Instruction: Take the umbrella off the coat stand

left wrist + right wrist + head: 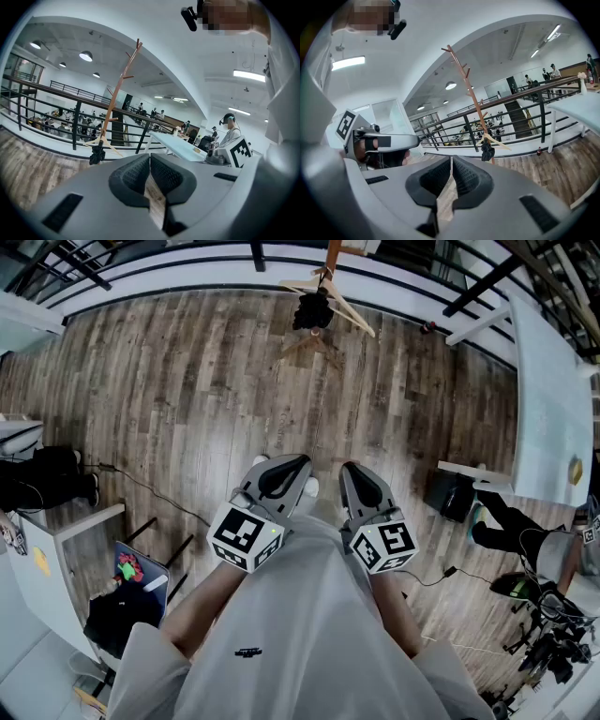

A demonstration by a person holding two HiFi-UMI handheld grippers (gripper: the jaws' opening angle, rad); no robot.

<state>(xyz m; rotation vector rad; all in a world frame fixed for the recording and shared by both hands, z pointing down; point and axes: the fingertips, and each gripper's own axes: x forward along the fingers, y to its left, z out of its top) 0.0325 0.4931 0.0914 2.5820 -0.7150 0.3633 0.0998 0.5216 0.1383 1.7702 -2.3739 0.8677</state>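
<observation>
On coat stand: black umbrella, prob. folded; L tool, R tool closed.

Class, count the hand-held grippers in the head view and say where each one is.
2. The left hand-held gripper sits left of centre, the right hand-held gripper beside it on the right, both shut and empty.
</observation>
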